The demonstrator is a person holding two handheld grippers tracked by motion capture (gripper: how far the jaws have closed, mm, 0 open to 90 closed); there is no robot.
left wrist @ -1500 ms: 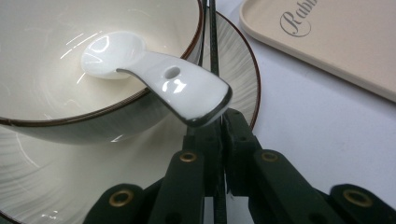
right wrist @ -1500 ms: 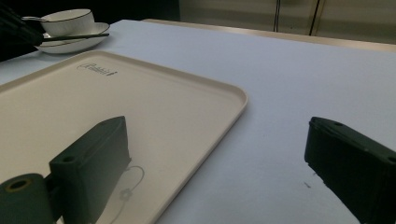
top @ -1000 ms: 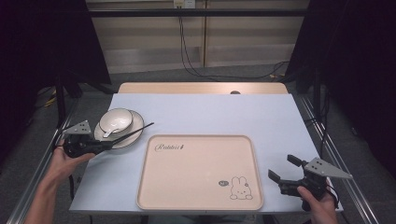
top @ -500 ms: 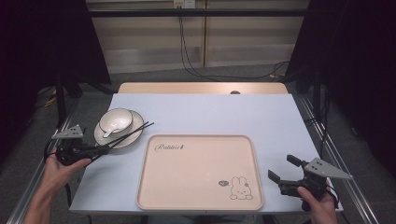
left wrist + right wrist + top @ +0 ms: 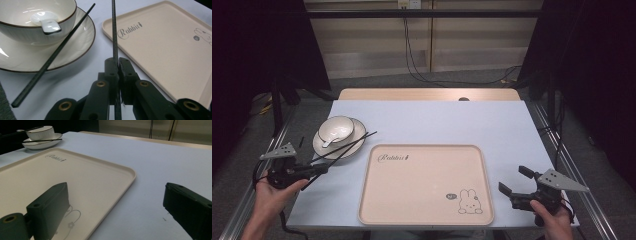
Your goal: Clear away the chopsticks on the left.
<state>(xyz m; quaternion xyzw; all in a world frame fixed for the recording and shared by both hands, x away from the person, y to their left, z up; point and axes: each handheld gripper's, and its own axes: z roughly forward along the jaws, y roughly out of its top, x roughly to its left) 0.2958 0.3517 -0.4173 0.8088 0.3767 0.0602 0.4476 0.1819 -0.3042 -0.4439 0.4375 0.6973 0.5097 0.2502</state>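
In the high view, the left tongs (image 5: 314, 170) sit at the near left edge of the desk (image 5: 432, 120), clamped on one black chopstick (image 5: 344, 149) whose far end points toward the plate (image 5: 357, 131); gripping it by the near end gives a long reach and keeps the hand away from the crockery. The plate carries a white bowl (image 5: 336, 128) with a spoon (image 5: 328, 142) in it, just left of the beige tray (image 5: 427, 185), which seems the likely place for the things to go. The right tongs (image 5: 517, 180) wait wide apart and empty near the tray's right corner, close to the printed rabbit (image 5: 469, 201). In the left gripper view, the jaws of the left tongs (image 5: 117, 65) are shut on the held chopstick (image 5: 114, 32), which runs straight up between them, while the second chopstick (image 5: 57, 52) leans across the plate rim (image 5: 87, 37) beside the bowl (image 5: 37, 22), its lower end on the desk, not yet picked up. In the right gripper view, the right tongs (image 5: 116, 202) stand open over the tray edge (image 5: 125, 173), nothing between them, with the bowl (image 5: 41, 132) and plate far off at the top left.
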